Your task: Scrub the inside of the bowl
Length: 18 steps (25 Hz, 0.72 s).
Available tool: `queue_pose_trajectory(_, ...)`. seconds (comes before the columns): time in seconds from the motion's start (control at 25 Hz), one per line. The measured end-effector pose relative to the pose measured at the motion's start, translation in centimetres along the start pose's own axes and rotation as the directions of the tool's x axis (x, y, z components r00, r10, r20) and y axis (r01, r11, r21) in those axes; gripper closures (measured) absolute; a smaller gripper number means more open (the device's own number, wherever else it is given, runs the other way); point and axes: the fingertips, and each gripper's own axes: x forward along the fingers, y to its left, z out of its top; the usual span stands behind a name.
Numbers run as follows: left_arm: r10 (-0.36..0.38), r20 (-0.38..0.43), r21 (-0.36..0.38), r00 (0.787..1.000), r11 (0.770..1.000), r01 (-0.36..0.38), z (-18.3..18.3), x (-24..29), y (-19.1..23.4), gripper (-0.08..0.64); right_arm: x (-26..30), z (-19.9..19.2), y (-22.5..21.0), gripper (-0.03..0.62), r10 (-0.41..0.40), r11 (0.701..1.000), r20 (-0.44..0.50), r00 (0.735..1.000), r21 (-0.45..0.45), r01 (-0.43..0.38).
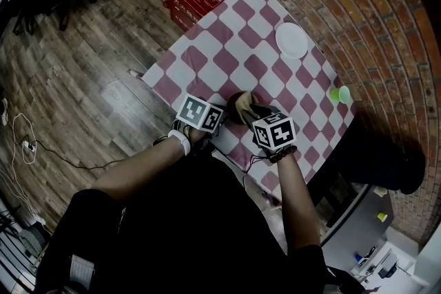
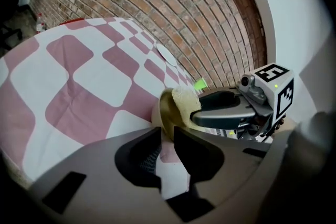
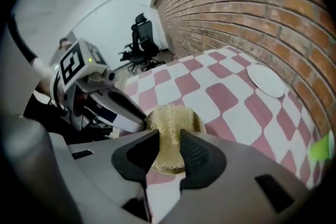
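On checked tablecloth [image 1: 227, 58] mid-frame, bowl [image 2: 169, 110] rim is pinched by left gripper [image 2: 168, 137]; sponge [image 3: 172, 119], clamped in right gripper [image 3: 169, 140], is best swirled firmly w/ bowl steadied.

A small, round, tan-gold bowl [image 2: 164, 113] is tipped on its side at the near edge of a counter [image 1: 227, 45] covered in pink-and-white checks. Its rim is pinched between the fingers [image 2: 197, 152] of the left gripper [image 2: 167, 136]. A pale yellow, coarse-textured scrubbing sponge [image 3: 169, 131] is clamped upright between the fingers of the right gripper [image 3: 169, 149]. The sponge is pressed into the bowl's hollow and covers much of its inside.
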Motion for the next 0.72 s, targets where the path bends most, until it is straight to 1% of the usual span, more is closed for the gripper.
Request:
queue_pose_trajectory(0.08,0.002,-0.005,0.003,1.000,1.000,-0.002,0.0,0.1,0.0,0.476,0.5,-0.5,0.1,0.457,-0.036,0.993,-0.050,0.998,-0.110,0.031)
queue_pose_trajectory(0.2,0.014,0.010,0.021,1.000,1.000,-0.014,0.5,0.1,0.0,0.491,1.5,-1.1,0.1,0.457,-0.109,0.970,-0.094,0.990,-0.228,0.085)
queue_pose_trajectory(0.28,0.024,0.019,0.035,1.000,0.999,-0.024,0.9,0.0,0.0,0.497,2.1,-1.3,0.3,0.457,-0.158,0.947,-0.104,0.982,-0.299,0.120)
queue_pose_trajectory(0.36,0.029,0.024,0.040,0.999,0.999,-0.030,1.4,0.1,0.2,0.500,2.6,-1.5,0.5,0.457,-0.212,0.909,-0.106,0.971,-0.387,0.156)
queue_pose_trajectory(0.4,0.032,0.028,0.041,0.999,0.999,-0.033,1.6,0.0,0.3,0.500,2.9,-1.6,0.5,0.457,-0.245,0.878,-0.106,0.964,-0.445,0.174)
queue_pose_trajectory(0.44,0.035,0.035,0.040,0.999,0.999,-0.037,1.8,0.0,0.4,0.500,3.0,-1.7,0.6,0.457,-0.283,0.836,-0.103,0.954,-0.514,0.193)
queue_pose_trajectory(0.48,0.038,0.045,0.038,0.998,0.999,-0.040,2.1,-0.2,0.4,0.500,3.1,-1.8,0.6,0.457,-0.326,0.780,-0.094,0.941,-0.588,0.211)
queue_pose_trajectory(0.52,0.039,0.055,0.035,0.998,0.999,-0.040,2.3,-0.4,0.4,0.500,3.1,-1.8,0.5,0.457,-0.367,0.719,-0.080,0.927,-0.656,0.228)
queue_pose_trajectory(0.56,0.038,0.063,0.033,0.997,0.999,-0.040,2.4,-0.6,0.3,0.500,3.1,-1.9,0.4,0.457,-0.398,0.666,-0.062,0.915,-0.706,0.242)
queue_pose_trajectory(0.6,0.036,0.067,0.031,0.997,0.999,-0.038,2.4,-0.7,0.2,0.499,2.9,-1.9,0.4,0.457,-0.413,0.638,-0.047,0.909,-0.728,0.253)
queue_pose_trajectory(0.64,0.035,0.069,0.031,0.997,0.999,-0.037,2.2,-0.9,0.1,0.499,2.8,-1.8,0.4,0.457,-0.411,0.644,-0.036,0.911,-0.719,0.262)
queue_pose_trajectory(0.68,0.034,0.067,0.029,0.997,0.999,-0.036,1.9,-1.0,0.0,0.499,2.6,-1.7,0.4,0.457,-0.391,0.683,-0.030,0.920,-0.679,0.268)
queue_pose_trajectory(0.72,0.034,0.063,0.026,0.997,0.999,-0.036,1.5,-1.1,-0.1,0.499,2.3,-1.5,0.4,0.457,-0.360,0.745,-0.026,0.933,-0.610,0.270)
